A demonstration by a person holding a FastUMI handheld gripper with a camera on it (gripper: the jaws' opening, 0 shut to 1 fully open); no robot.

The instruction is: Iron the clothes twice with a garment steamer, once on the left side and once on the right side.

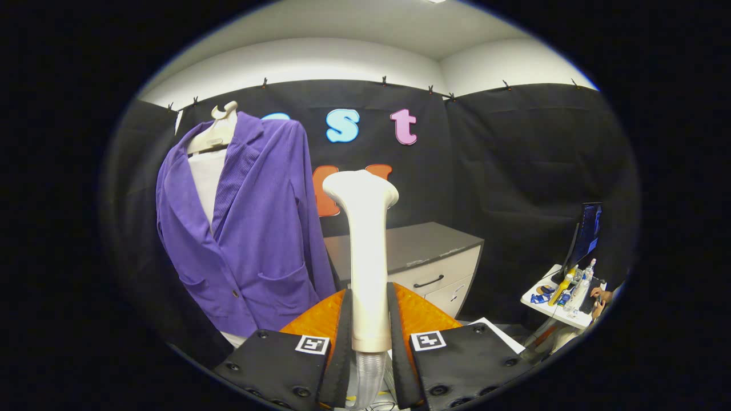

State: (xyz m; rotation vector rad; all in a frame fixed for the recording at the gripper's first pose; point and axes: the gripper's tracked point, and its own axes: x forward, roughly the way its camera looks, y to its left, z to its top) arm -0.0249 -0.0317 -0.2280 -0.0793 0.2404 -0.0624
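In the gripper view, the gripper (369, 319) is clamped on the garment steamer (365, 251): both fingers press against the sides of its pale handle, which stands upright in the lower centre of the frame, with its flared head at the middle and a clear ribbed hose (368, 377) leaving below. The purple jacket (251, 228) hangs on a pale hanger (214, 134) in the left half of the frame, over a white inner garment (205, 177), well apart from the steamer head.

The step in hand looks like the approach to the cloth. To do it well, I would bring the head close to one front panel near the shoulder, keep it upright, and draw it steadily down without snagging the lapel or pocket, minding the hose.

A grey cabinet (425, 251) stands beyond the fingers at centre right. No brand or label can be read on the steamer or jacket.
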